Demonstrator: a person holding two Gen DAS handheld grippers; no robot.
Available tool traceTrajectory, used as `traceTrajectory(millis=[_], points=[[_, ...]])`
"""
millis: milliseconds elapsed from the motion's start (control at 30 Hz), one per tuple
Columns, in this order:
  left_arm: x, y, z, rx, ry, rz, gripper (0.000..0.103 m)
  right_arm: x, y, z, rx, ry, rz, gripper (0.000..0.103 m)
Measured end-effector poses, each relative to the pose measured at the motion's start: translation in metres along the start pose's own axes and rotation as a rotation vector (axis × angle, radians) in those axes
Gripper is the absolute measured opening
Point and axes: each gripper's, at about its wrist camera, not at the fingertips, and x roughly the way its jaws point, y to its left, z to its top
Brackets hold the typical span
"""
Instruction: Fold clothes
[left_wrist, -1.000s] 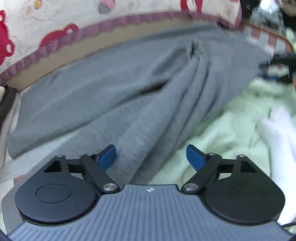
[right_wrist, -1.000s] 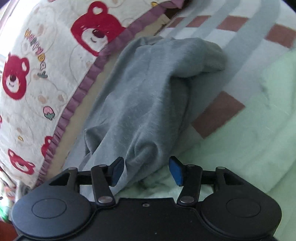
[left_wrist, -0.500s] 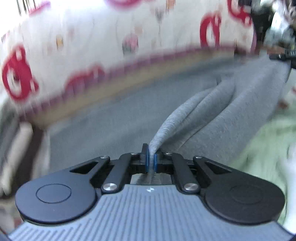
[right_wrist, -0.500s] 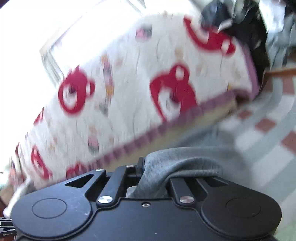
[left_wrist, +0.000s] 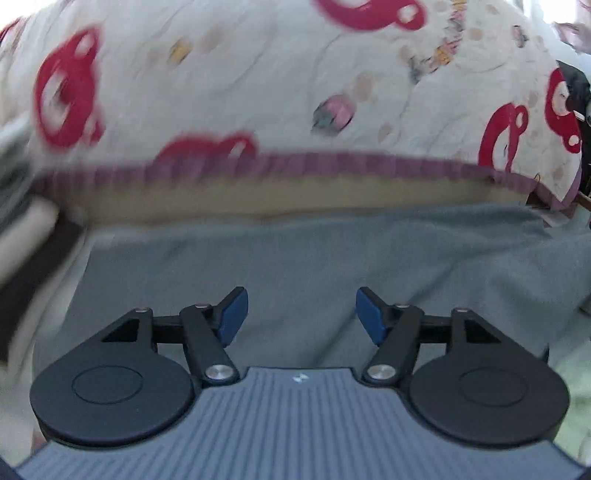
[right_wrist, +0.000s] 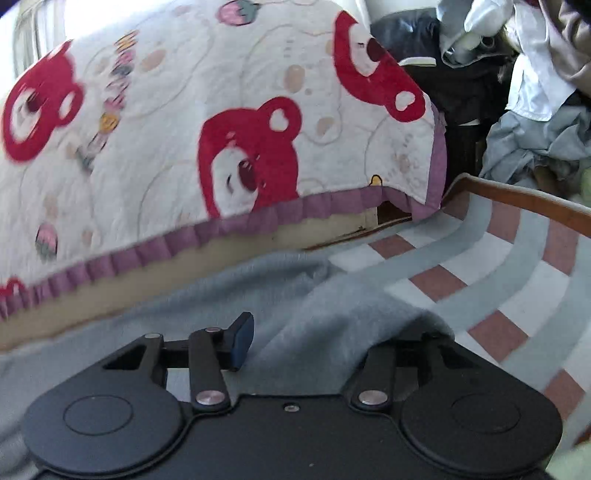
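In the left wrist view, the left gripper (left_wrist: 302, 315) is being opened, empty, above the grey garment (left_wrist: 295, 258) that is being laid flat below the bear-print quilt (left_wrist: 258, 81). In the right wrist view, the right gripper (right_wrist: 321, 343) is being opened while a grey fold (right_wrist: 332, 325) is draping over its right finger, beside the checked sheet (right_wrist: 498, 280).

One grey knit garment (left_wrist: 314, 254) spread flat, one white quilted blanket with red bear prints and purple ruffled trim (right_wrist: 207, 140), one grey, white and brick-red checked sheet (right_wrist: 498, 291), two black two-finger grippers
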Motion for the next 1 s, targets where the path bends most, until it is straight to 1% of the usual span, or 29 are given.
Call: traceTrajectory(millis=[33, 100, 167, 200, 233, 267, 300, 400, 433, 467, 500, 533, 567, 600, 633, 667, 700, 767, 800, 867, 900, 933, 967, 1000], points=[[-0.004, 0.008, -0.012, 0.015, 0.012, 0.031, 0.070, -0.005, 0.004, -0.009, -0.008, 0.008, 0.014, 0.052], [-0.013, 0.023, -0.037, 0.045, 0.036, 0.094, 0.072, -0.014, 0.014, -0.026, -0.006, 0.026, 0.062, 0.052], [-0.015, 0.038, -0.051, 0.048, 0.078, 0.125, 0.073, -0.024, 0.021, -0.043, -0.002, 0.033, 0.072, 0.052], [-0.017, 0.044, -0.056, 0.036, 0.092, 0.120, 0.076, -0.027, 0.023, -0.049, 0.010, 0.049, 0.088, 0.052], [-0.017, 0.046, -0.057, 0.026, 0.120, 0.086, 0.085, -0.030, 0.026, -0.055, 0.023, 0.065, 0.105, 0.052], [-0.017, 0.047, -0.058, 0.017, 0.151, 0.046, 0.089, -0.033, 0.028, -0.061, 0.032, 0.080, 0.121, 0.052], [-0.018, 0.048, -0.059, 0.008, 0.181, 0.006, 0.090, -0.034, 0.032, -0.064, 0.012, 0.092, 0.131, 0.052], [-0.011, 0.037, -0.059, 0.073, 0.177, -0.045, 0.092, -0.037, 0.045, -0.073, -0.047, 0.118, 0.146, 0.053], [-0.005, 0.034, -0.061, 0.094, 0.183, -0.046, 0.092, -0.038, 0.049, -0.074, -0.061, 0.119, 0.145, 0.054], [0.004, 0.035, -0.062, 0.088, 0.214, -0.046, 0.092, -0.040, 0.053, -0.075, -0.075, 0.119, 0.145, 0.054], [0.012, 0.037, -0.064, 0.078, 0.251, -0.046, 0.084, -0.042, 0.055, -0.075, -0.085, 0.108, 0.145, 0.054], [0.020, 0.040, -0.065, 0.067, 0.288, -0.047, 0.055, -0.045, 0.058, -0.074, -0.094, 0.098, 0.145, 0.054], [0.028, 0.042, -0.066, 0.056, 0.324, -0.047, 0.043, -0.046, 0.057, -0.073, -0.092, 0.093, 0.146, 0.054], [0.032, 0.046, -0.065, 0.036, 0.352, -0.052, 0.037, -0.046, 0.055, -0.072, -0.086, 0.096, 0.139, 0.053], [0.033, 0.048, -0.062, 0.026, 0.357, -0.062, 0.028, -0.046, 0.052, -0.071, -0.085, 0.096, 0.121, 0.053], [0.033, 0.051, -0.058, 0.019, 0.358, -0.074, 0.023, -0.046, 0.049, -0.070, -0.085, 0.096, 0.101, 0.053], [0.034, 0.051, -0.052, 0.039, 0.361, -0.079, 0.021, -0.047, 0.046, -0.070, -0.091, 0.096, 0.071, 0.053], [0.031, 0.048, -0.042, 0.099, 0.326, -0.061, 0.014, -0.047, 0.041, -0.070, -0.104, 0.096, 0.009, 0.054], [0.029, 0.046, -0.036, 0.129, 0.307, -0.051, 0.011, -0.047, 0.038, -0.070, -0.111, 0.102, -0.031, 0.057], [0.019, 0.043, -0.028, 0.135, 0.269, -0.026, 0.009, -0.046, 0.030, -0.071, -0.137, 0.105, -0.097, 0.063], [0.014, 0.043, -0.024, 0.136, 0.250, -0.013, 0.009, -0.045, 0.026, -0.071, -0.150, 0.106, -0.130, 0.063], [0.012, 0.044, -0.021, 0.140, 0.221, -0.006, 0.006, -0.045, 0.022, -0.071, -0.162, 0.107, -0.162, 0.063], [0.010, 0.045, -0.017, 0.144, 0.190, -0.001, 0.004, -0.047, 0.018, -0.071, -0.165, 0.102, -0.178, 0.063], [0.015, 0.045, -0.015, 0.179, 0.180, 0.013, 0.003, -0.049, 0.013, -0.070, -0.168, 0.097, -0.193, 0.063]])
